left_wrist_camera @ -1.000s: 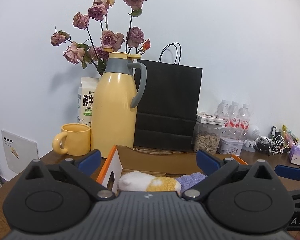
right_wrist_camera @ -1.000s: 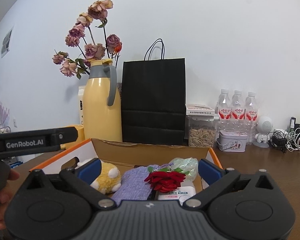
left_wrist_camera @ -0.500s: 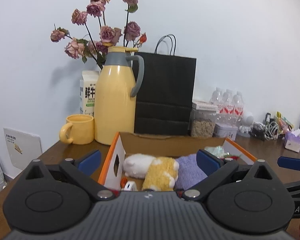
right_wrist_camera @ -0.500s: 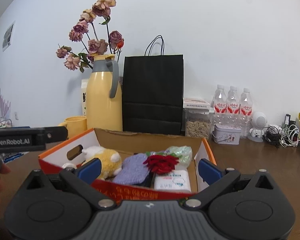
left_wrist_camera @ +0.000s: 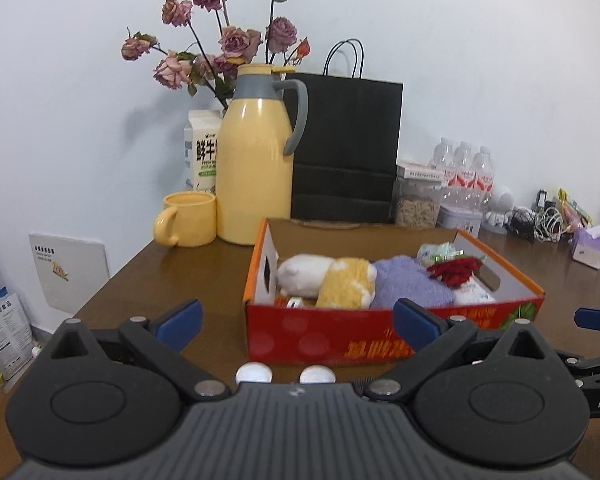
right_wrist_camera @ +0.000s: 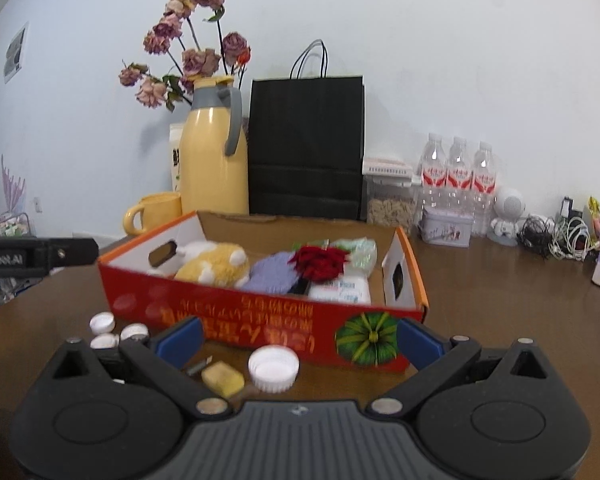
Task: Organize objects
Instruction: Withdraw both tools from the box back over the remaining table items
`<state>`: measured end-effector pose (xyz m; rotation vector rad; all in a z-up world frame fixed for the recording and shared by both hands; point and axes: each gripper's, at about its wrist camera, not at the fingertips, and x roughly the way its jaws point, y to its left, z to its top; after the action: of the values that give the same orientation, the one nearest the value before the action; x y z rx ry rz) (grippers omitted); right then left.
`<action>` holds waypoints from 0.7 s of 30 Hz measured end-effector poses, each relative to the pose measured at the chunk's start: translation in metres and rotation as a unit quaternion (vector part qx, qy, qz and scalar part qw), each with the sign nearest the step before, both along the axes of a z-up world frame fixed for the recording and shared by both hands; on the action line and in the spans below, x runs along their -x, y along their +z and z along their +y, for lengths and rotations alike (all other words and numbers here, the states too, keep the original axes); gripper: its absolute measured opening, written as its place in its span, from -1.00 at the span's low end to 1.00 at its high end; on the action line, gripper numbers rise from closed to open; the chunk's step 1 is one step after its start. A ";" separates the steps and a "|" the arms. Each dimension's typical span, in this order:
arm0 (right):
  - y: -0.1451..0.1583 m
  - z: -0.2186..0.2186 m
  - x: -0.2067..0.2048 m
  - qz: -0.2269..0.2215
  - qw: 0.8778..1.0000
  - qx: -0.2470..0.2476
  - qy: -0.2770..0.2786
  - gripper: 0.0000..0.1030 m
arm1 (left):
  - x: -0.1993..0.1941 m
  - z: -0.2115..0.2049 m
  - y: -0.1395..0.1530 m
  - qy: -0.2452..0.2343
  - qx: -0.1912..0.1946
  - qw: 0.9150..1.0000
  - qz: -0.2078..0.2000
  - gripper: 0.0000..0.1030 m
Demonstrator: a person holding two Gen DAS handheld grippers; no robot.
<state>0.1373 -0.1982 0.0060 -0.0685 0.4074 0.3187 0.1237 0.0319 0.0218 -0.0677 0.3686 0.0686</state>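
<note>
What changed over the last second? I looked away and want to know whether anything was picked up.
Nothing was picked up. Both the left gripper and right gripper pulled back from the red box, open and empty, so its front and the bottle caps on the table came into view. The plush toy, red flower and yellow jug stayed put.

The left claw [left_wrist_camera: 296, 322] hangs wide open and empty over the brown worktop [left_wrist_camera: 160, 280]. Just ahead sits a red cardboard box [left_wrist_camera: 340, 340] holding a plush toy [left_wrist_camera: 328, 276], a purple cloth [left_wrist_camera: 408, 286] and a red rose [left_wrist_camera: 454, 270]. 2 white bottle caps [left_wrist_camera: 254, 373] lie before it.
</note>
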 end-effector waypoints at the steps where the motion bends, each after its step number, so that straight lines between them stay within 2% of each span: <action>1: -0.002 0.000 0.003 0.005 1.000 0.000 0.001 1.00 | 0.003 0.001 -0.002 0.000 0.000 1.000 0.005 1.00; 12: -0.019 0.006 0.020 0.038 0.999 0.017 0.020 1.00 | 0.021 0.008 -0.025 0.002 0.005 0.998 0.066 1.00; 21: -0.026 -0.001 0.021 0.049 0.998 0.024 0.008 1.00 | 0.001 -0.011 -0.033 -0.036 0.029 0.991 0.126 1.00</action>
<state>0.1165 -0.1992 -0.0205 -0.1039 0.5129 0.3288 0.1227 0.0206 -0.0117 -0.1041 0.6250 -0.0058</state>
